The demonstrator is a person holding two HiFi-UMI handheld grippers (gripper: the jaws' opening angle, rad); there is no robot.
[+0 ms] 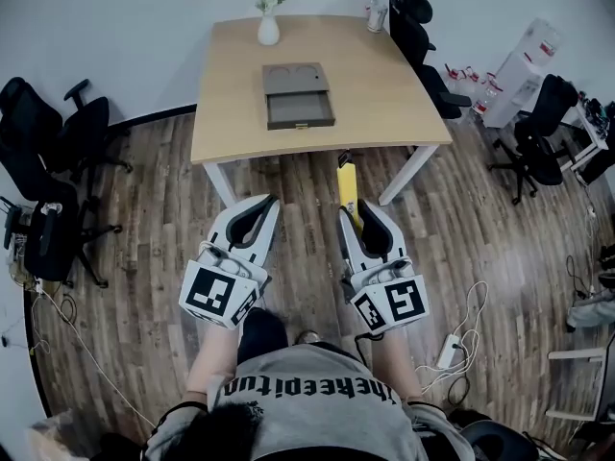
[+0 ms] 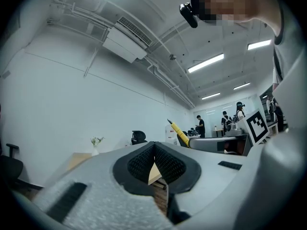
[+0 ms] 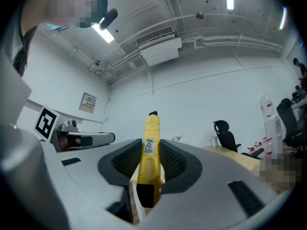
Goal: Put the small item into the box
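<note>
The left gripper [image 2: 154, 147] has its jaws closed tip to tip, with nothing between them. The right gripper's [image 3: 151, 153] jaws clamp the small yellow item [image 3: 152, 128], which points upward and has a white label too small to read. The open box [image 1: 299, 95] lies on the table [image 1: 384, 94] at 12 o'clock, well apart.

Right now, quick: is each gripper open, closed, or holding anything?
Left gripper: closed, nothing between its jaws.
Right gripper: closed on the small yellow item.
</note>
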